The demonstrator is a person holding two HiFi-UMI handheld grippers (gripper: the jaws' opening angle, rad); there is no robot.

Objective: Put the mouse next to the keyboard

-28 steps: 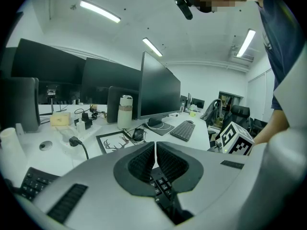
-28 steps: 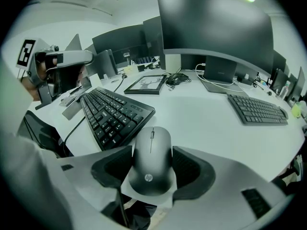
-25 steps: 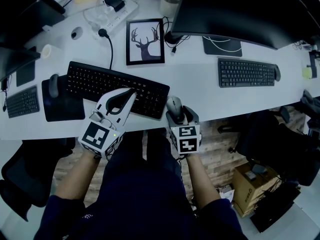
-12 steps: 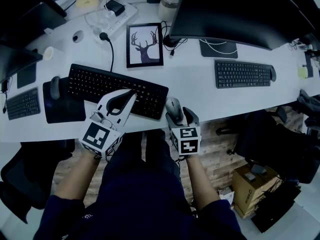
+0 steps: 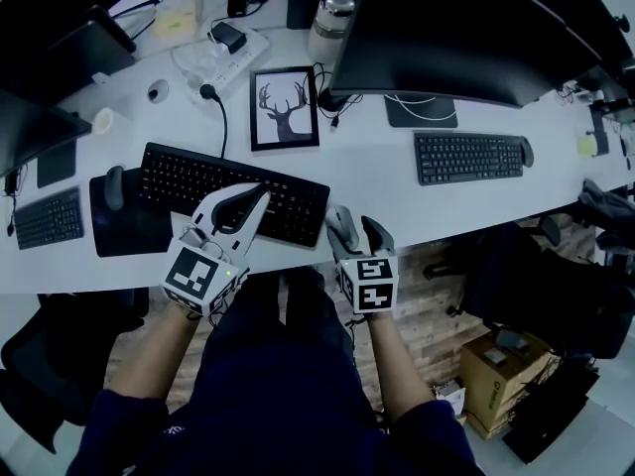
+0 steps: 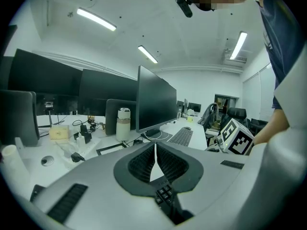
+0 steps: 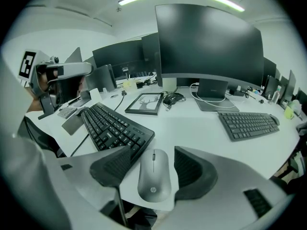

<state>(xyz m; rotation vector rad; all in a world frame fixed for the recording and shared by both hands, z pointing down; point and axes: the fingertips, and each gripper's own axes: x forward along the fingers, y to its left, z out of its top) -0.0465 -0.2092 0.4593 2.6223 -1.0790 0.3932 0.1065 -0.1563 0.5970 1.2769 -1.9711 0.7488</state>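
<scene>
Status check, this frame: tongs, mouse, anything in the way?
Left tongs shut, empty, over the keyboard. Right tongs open, straddling the mouse, not gripping. Mouse flat on the desk beside the keyboard's right end. Nothing in the way.

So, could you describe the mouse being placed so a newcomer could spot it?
Find the big black keyboard at the desk's near edge. The mouse lies at its right end, silver, between the right hand-held gripper's open jaws.
</scene>
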